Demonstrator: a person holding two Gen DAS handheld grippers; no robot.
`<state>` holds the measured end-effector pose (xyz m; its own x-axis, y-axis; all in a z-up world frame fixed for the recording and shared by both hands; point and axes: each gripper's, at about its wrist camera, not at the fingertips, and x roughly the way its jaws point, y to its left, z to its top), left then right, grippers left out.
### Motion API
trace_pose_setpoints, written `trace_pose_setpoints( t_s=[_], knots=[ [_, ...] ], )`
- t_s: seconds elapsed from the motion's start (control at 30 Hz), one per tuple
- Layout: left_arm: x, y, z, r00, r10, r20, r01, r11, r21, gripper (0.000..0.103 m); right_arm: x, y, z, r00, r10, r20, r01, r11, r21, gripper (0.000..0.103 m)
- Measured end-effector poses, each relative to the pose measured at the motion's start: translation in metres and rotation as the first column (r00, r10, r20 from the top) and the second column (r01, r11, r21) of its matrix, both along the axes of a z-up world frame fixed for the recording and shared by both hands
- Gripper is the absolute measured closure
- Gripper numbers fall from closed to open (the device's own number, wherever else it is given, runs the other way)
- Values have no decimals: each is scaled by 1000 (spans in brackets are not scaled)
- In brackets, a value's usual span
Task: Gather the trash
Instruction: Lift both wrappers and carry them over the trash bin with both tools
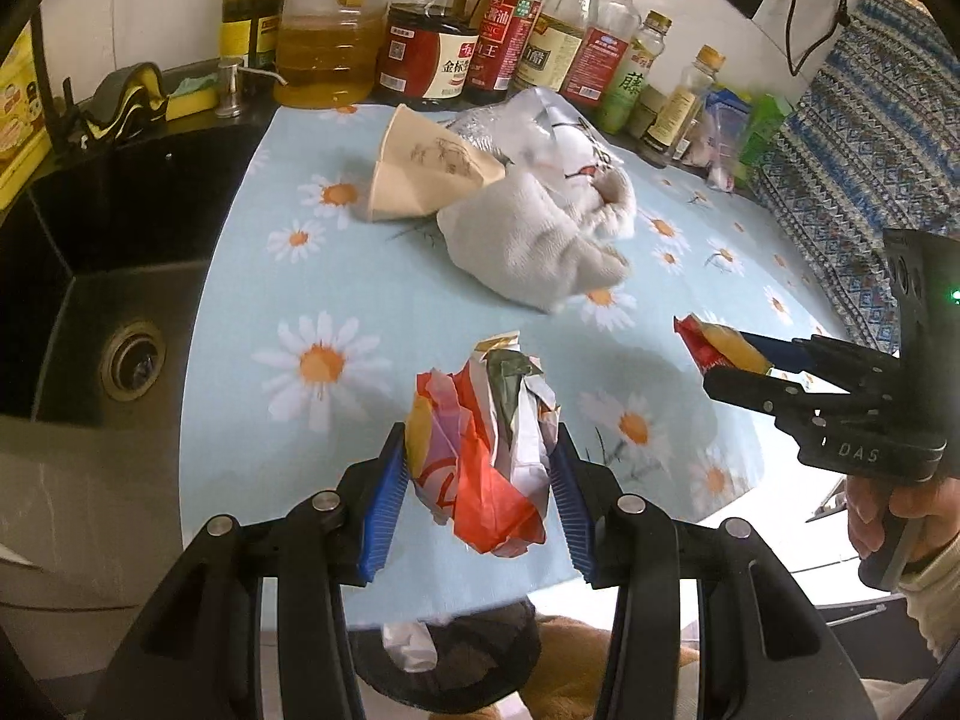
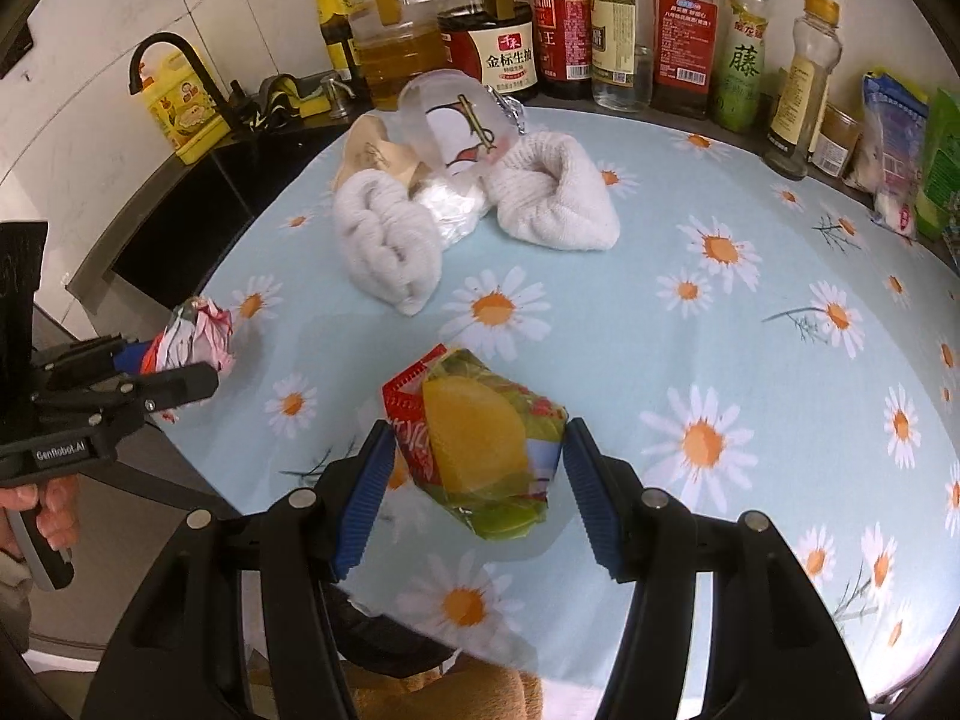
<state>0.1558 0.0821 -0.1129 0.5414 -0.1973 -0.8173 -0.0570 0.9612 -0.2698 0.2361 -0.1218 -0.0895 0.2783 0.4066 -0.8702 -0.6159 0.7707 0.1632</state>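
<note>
My left gripper [image 1: 480, 450] is shut on a crumpled red, orange and white wrapper [image 1: 486, 456], held above the front edge of the daisy-print tablecloth [image 1: 336, 276]. It also shows in the right wrist view [image 2: 198, 336]. My right gripper [image 2: 474, 456] is shut on a yellow, green and red snack packet [image 2: 480, 450], held just above the cloth; the left wrist view shows it too [image 1: 720, 348]. Farther back lie a flattened paper cup [image 1: 420, 168], a crinkled clear plastic bag [image 2: 456, 120] and a white towel [image 1: 540, 234].
A black sink [image 1: 102, 276] with a tap lies left of the cloth. Several oil and sauce bottles [image 2: 576, 18] line the back wall. Packets [image 2: 900, 150] stand at the back right. A dark bin [image 1: 456, 660] with white trash sits below the table's front edge.
</note>
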Motion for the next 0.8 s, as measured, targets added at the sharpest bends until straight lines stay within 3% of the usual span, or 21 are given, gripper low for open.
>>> trace_pose_setpoints(
  t_s=[0.8],
  knots=[
    [-103, -19, -7, 997, -78, -5, 78, 996, -38, 59, -107, 7, 4, 1000, -3, -27, 4, 999, 37, 45]
  ],
)
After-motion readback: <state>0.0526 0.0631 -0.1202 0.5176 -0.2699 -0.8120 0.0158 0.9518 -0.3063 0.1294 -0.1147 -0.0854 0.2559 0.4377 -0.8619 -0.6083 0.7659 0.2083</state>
